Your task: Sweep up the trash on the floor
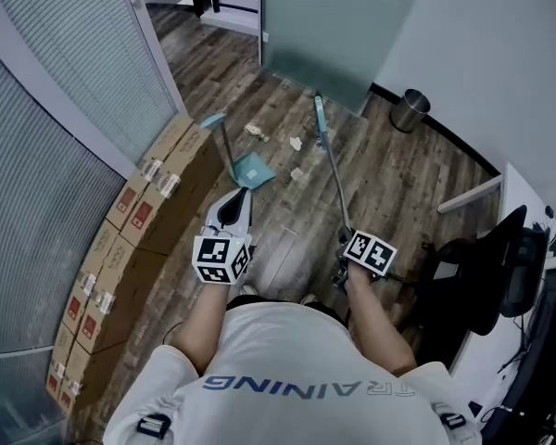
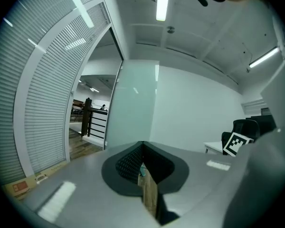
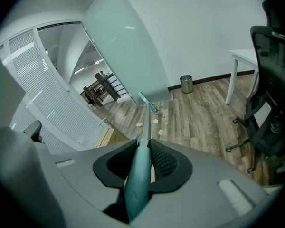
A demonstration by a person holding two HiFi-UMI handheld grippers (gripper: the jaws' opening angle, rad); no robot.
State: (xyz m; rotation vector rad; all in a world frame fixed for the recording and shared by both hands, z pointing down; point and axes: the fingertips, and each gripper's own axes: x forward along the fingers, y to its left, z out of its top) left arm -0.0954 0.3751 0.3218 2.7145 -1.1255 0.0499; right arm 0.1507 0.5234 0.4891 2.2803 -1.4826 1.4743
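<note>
From the head view: sees the right gripper (image 1: 345,242) low at the right, clamped on the long broom (image 1: 334,176), and the left gripper (image 1: 230,207) at the left, just behind the teal dustpan (image 1: 252,170). Cannot tell there whether touching the dustpan or apart from it. Finds the trash (image 1: 296,143), three crumpled scraps, on the wood floor (image 1: 389,184) near the broom's head and beyond the dustpan, well apart from the metal bin (image 1: 410,110) in the corner. Also takes in cardboard boxes (image 1: 148,202) along the left wall and a black office chair (image 1: 482,267) at the right.

From the right gripper view: confirms the right gripper (image 3: 145,148) clenched on the broom (image 3: 138,175), ribbed pads pressed against both sides of its teal grip. Picks out the trash (image 3: 155,121) near the far end of the shaft, plus the bin (image 3: 186,83).

From the left gripper view: gives the left gripper (image 2: 142,156) clenched tight, with only a thin slit low between the pads and a sliver of floor (image 2: 149,196) and teal through it. Looks level at a frosted glass panel (image 2: 133,108) and ceiling lights (image 2: 162,1). Leaves the dustpan plainly seen in the head view alone
</note>
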